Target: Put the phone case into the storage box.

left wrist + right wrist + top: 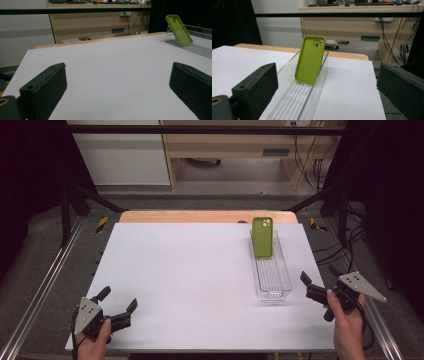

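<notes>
White sheeting covers the table (190, 285), with a strip of pale wood showing along its far edge, and behind it stand a light wooden desk and a tangle of dark cables by the right wall. On the right half of the table lies a long clear plastic tray (280, 282) with a ribbed floor, running from near edge toward the far edge. A lime-green phone case (262, 237) stands in the tray's far end, tilted back against the end wall, its hollow inner side facing the person and the camera cut-out at its upper right (no brand, label or writing can be read on it or on the tray). In the right gripper view the case (310, 59) rests with its lower edge on the ribbed floor of the tray (298, 100).

Just beside the tray's near end, past the table's right edge, the right gripper (317, 277) is held in the person's right hand (345, 317), its jaws spread wide with nothing between them; a grey three-cornered plate sits on top. Well apart, at the table's near left corner, the left gripper (118, 300) sits in the left hand (95, 342), its jaws likewise parted and empty, over bare white surface. From the left gripper view the case (178, 30) shows far off at the upper right.
</notes>
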`<state>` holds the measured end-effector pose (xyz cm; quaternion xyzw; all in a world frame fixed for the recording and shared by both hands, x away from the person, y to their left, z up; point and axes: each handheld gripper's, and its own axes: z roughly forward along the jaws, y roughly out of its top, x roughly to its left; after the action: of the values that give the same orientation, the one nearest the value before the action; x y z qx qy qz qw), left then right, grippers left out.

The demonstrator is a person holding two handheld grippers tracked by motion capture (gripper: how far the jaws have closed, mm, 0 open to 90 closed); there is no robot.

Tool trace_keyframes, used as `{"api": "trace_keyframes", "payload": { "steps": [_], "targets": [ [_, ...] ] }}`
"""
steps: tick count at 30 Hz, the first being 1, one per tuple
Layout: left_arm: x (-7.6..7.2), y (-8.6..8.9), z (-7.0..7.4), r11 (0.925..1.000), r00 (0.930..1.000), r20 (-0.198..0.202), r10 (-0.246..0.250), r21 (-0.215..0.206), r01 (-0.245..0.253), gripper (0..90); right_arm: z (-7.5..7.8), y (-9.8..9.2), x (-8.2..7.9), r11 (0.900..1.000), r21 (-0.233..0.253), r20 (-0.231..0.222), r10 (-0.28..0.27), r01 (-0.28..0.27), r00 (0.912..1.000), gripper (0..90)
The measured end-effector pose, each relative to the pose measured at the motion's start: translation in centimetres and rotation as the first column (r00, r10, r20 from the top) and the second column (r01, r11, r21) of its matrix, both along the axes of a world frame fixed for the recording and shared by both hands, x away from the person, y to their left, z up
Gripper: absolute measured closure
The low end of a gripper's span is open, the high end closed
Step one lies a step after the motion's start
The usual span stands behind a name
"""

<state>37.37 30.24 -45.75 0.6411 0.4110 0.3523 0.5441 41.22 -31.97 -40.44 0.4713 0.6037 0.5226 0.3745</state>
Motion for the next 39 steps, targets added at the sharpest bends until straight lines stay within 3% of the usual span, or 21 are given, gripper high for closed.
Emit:
{"api": "trace_keyframes", "payload": {
  "steps": [12, 24, 39],
  "targets": [
    [0.0, 0.1, 0.1, 1.0000, 1.0000, 0.002, -0.001, 0.001, 0.001, 0.9, -1.8, 0.5, -0.3, 0.999, -0.025, 0.017, 0.028, -0.027, 0.9995, 3.6],
    [0.0, 0.1, 0.1, 0.9999, 0.9999, 0.001, -0.013, 0.004, 0.013, 0.9, -3.4, 1.6, -0.5, 0.995, -0.059, 0.068, 0.086, -0.082, 0.9939, 3.2],
    [0.0, 0.2, 0.0, 0.9996, 0.9997, 0.000, -0.023, 0.014, 0.023, 0.8, -4.7, 3.2, -0.4, 0.989, -0.046, 0.073, 0.142, -0.139, 0.9871, 2.5]
  ]
}}
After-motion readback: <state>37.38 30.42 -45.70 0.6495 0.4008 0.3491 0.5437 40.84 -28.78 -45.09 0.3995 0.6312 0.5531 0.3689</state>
